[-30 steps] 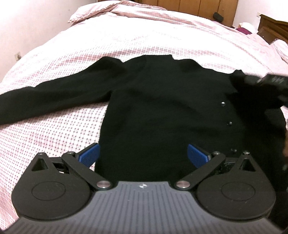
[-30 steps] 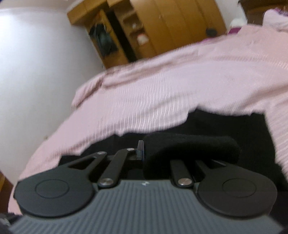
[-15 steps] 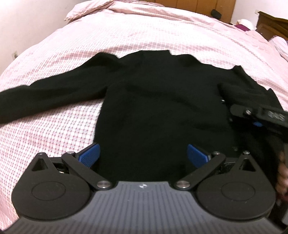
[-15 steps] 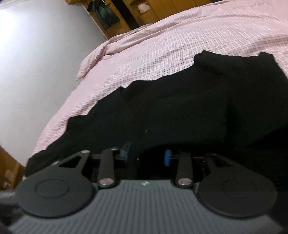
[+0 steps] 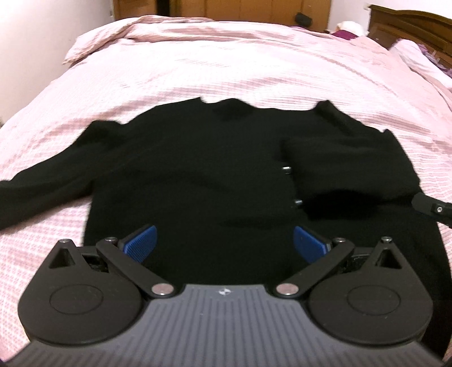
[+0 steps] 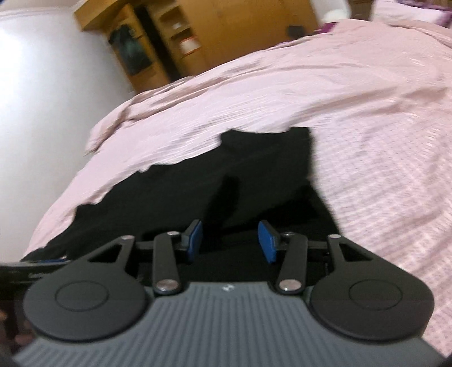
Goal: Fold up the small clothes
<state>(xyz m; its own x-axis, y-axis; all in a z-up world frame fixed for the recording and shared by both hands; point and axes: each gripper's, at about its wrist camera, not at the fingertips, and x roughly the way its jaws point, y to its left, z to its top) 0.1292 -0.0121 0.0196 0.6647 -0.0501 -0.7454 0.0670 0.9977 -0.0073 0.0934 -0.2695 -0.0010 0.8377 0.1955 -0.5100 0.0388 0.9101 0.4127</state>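
A black buttoned sweater (image 5: 203, 180) lies flat on the pink checked bed. Its right sleeve (image 5: 347, 166) is folded in across the body; its left sleeve (image 5: 42, 189) stretches out to the left. My left gripper (image 5: 224, 242) is open and empty, just above the sweater's hem. My right gripper (image 6: 230, 240) is open and empty over the sweater's right side (image 6: 226, 183); part of it shows at the right edge of the left wrist view (image 5: 432, 209).
The pink checked bedspread (image 5: 254, 70) covers the whole bed, with a rumpled pillow (image 5: 135, 31) at the far end. Wooden cupboards (image 6: 197, 36) and a white wall (image 6: 42, 98) stand beyond it. A dark wooden headboard (image 5: 412, 22) is at the far right.
My right gripper carried the right sleeve across the sweater's body, opened and let it go. It has drawn back to the right. My left gripper stayed open and lifted slightly.
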